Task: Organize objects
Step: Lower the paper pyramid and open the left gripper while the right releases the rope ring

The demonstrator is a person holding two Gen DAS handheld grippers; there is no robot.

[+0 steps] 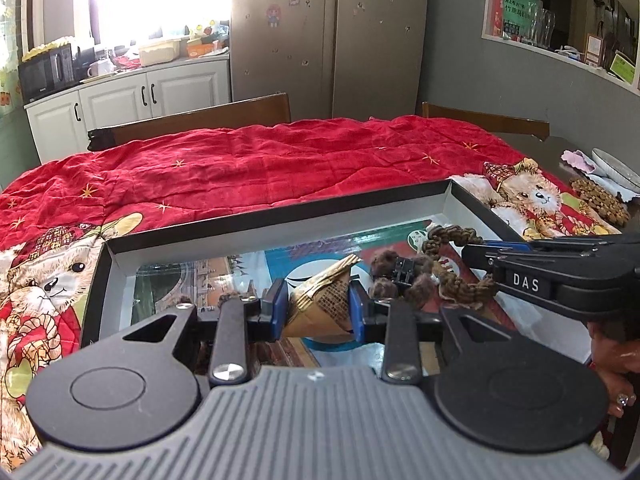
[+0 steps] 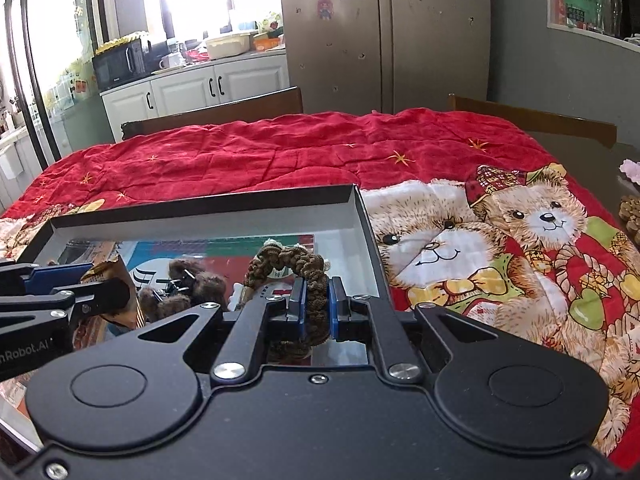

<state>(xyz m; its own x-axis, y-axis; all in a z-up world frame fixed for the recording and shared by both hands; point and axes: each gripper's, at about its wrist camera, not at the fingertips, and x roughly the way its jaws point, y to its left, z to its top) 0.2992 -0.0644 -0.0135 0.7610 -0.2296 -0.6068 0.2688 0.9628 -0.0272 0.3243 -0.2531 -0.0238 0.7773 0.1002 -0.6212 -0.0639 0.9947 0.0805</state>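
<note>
A shallow black box (image 1: 280, 216) with a grey inside lies on the red quilt. My left gripper (image 1: 318, 308) is shut on a gold-and-brown folded pyramid ornament (image 1: 320, 296), held just above the box floor. To its right in the box lie a fuzzy brown hair clip (image 1: 396, 276) and a brown scrunchie (image 1: 440, 238). My right gripper (image 2: 316, 308) is shut on that scrunchie (image 2: 288, 260), over the box's right half (image 2: 200, 204). In the right wrist view the left gripper (image 2: 100, 280) shows at the left edge with the ornament (image 2: 108, 272); the clip (image 2: 188, 280) sits between the two.
The red teddy-bear quilt (image 1: 260, 160) covers the table. Two wooden chairs (image 1: 208, 116) stand at the far side. At the right edge lie a plate (image 1: 616, 168) and brown knobbly items (image 1: 600, 200). A hand with a ring (image 1: 620, 376) holds the right gripper.
</note>
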